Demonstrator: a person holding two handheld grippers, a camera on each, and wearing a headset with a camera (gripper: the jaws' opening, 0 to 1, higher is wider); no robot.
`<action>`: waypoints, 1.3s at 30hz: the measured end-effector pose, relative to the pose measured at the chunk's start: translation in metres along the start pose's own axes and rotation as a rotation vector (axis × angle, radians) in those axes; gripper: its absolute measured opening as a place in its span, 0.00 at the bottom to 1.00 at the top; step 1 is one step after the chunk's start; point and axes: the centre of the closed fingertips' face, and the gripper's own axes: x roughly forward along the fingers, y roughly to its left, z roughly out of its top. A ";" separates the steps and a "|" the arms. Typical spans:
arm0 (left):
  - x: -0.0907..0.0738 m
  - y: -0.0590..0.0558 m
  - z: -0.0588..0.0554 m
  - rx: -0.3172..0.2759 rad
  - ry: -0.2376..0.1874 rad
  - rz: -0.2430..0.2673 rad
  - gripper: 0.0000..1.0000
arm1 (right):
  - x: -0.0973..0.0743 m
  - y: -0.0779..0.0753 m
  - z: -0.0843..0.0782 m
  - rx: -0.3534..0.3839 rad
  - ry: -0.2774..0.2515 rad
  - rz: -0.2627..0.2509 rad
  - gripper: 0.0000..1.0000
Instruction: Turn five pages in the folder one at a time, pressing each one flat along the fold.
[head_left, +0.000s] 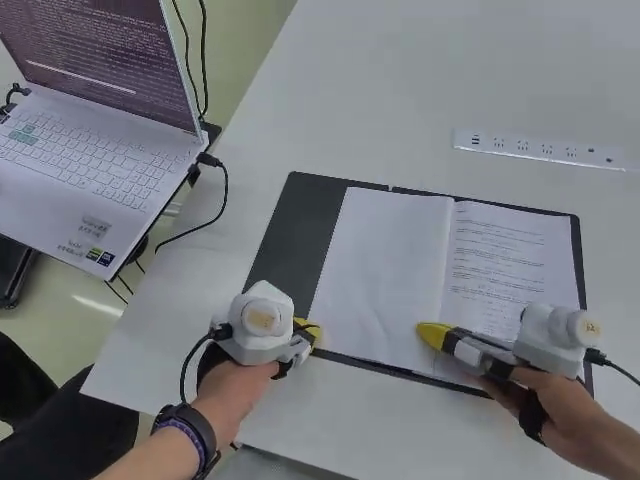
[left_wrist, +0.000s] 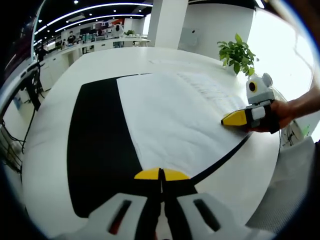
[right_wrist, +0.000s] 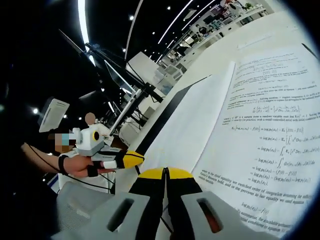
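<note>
At the near edge of the open folder (head_left: 300, 215), my right gripper (head_left: 432, 335) rests with its yellow jaws together and empty, tips at the near end of the fold (head_left: 447, 265). My left gripper (head_left: 305, 333), jaws likewise closed on nothing, sits over the black cover beside the blank page (head_left: 385, 265). Right of the fold lies the printed page (head_left: 510, 270). The sheets look thin, light and limp, easily creased. I judge the printed page's free right edge the place to pinch, gently. Farther off are a laptop (head_left: 90, 150) and a power strip (head_left: 540, 150).
</note>
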 end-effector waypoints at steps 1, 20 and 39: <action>0.000 0.000 0.000 -0.003 -0.003 0.000 0.00 | -0.001 0.002 -0.005 -0.008 0.014 0.004 0.00; 0.000 0.001 0.000 -0.006 -0.001 -0.003 0.00 | -0.016 0.015 -0.059 -0.027 0.140 -0.018 0.00; -0.042 -0.008 0.025 -0.045 -0.088 0.011 0.11 | -0.074 0.017 -0.011 -0.103 -0.073 -0.181 0.16</action>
